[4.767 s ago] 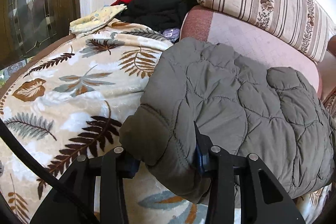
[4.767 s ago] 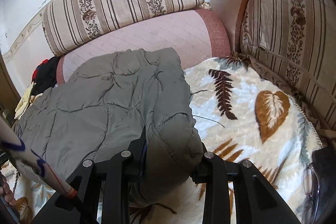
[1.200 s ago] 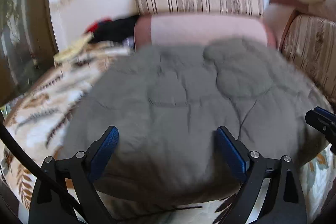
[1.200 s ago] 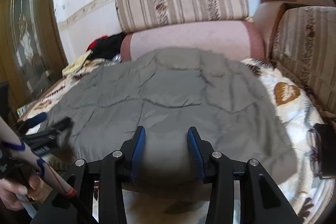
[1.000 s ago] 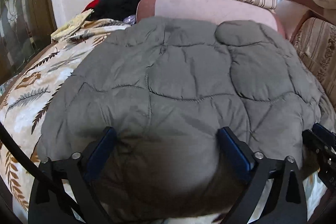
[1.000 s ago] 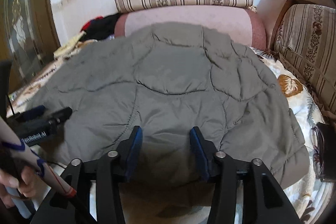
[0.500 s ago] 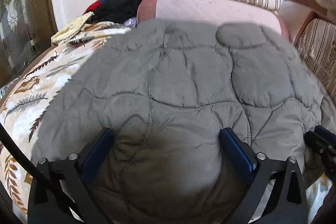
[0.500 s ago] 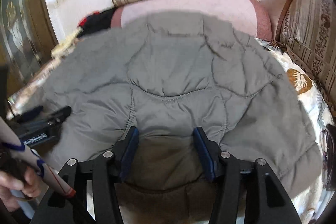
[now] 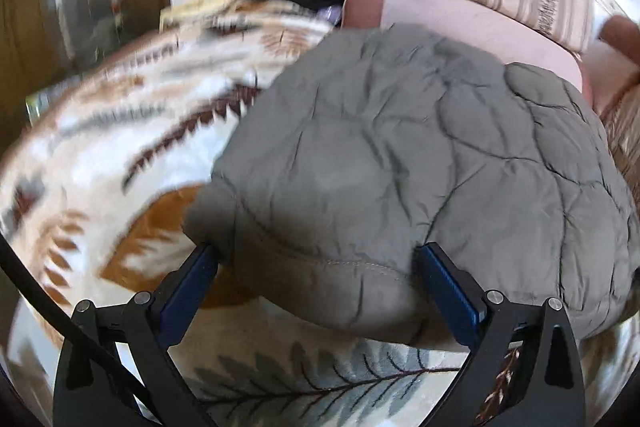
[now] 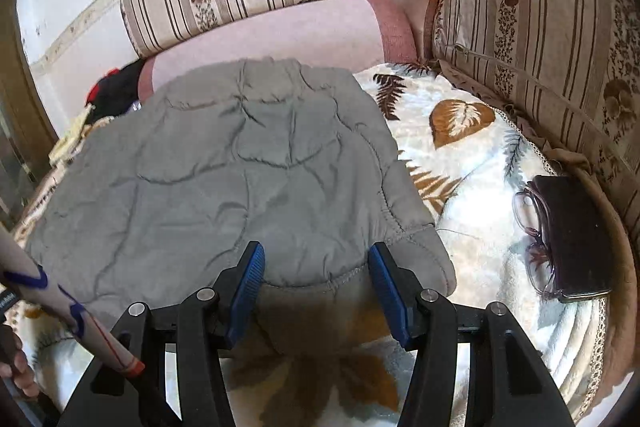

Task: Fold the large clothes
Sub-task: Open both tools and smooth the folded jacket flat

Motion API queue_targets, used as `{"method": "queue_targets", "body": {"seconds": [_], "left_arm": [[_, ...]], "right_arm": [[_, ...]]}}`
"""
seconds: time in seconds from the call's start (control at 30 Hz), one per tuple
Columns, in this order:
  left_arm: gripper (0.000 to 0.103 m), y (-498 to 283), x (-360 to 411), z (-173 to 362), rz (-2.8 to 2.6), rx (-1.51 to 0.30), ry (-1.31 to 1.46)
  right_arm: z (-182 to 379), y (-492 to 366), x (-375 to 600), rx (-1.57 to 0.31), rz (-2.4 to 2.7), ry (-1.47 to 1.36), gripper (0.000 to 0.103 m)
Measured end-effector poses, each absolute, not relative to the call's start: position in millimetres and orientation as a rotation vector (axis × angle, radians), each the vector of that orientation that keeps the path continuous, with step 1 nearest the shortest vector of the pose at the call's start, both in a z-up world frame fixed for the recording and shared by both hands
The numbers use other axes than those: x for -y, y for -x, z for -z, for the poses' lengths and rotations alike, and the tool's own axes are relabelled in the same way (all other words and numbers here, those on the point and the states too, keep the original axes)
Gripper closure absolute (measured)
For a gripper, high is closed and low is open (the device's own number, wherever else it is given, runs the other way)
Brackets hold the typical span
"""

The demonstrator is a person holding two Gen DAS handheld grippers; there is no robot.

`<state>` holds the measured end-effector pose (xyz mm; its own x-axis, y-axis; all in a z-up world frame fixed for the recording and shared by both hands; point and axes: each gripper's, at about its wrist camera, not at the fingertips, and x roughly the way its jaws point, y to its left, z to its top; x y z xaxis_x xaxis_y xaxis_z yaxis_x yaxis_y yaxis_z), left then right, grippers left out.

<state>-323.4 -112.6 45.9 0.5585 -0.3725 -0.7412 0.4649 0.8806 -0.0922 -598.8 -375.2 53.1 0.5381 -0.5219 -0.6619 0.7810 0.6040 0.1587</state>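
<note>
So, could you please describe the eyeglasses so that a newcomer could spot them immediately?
Start at the striped side cushion of the sofa and drop to the leaf-print blanket beneath it. There a dark flat case lies; the eyeglasses rest against its edge nearest the grey quilted jacket, the only clear-lensed, thin-framed item there.

No readable text, label, brand or number shows in either wrist view; a sliver of white lettering at the far left edge, left of the right gripper [image 10: 316, 283] fingers, is too small to read
</note>
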Motion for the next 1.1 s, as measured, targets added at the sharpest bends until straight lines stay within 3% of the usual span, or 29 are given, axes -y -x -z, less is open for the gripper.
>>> {"method": "queue_targets", "body": {"seconds": [0.6,0.83,1.1], "left_arm": [[0.001,322.4,117.2,-35.8,0.487,-0.840,-0.090],[0.001,345.4,114.4,-57.1,0.472,-0.704,-0.137],[0.001,363.8,135.1,-55.7,0.538,-0.644,-0.222]], "right_arm": [[-38.4,590.3,376.2,-0.635,0.825,-0.459,0.037],[-66.2,585.8,328.0,-0.501,0.805,-0.235,0.037],[-51.4,563.0,309.2,-0.575,0.701,-0.224,0.037]]}}
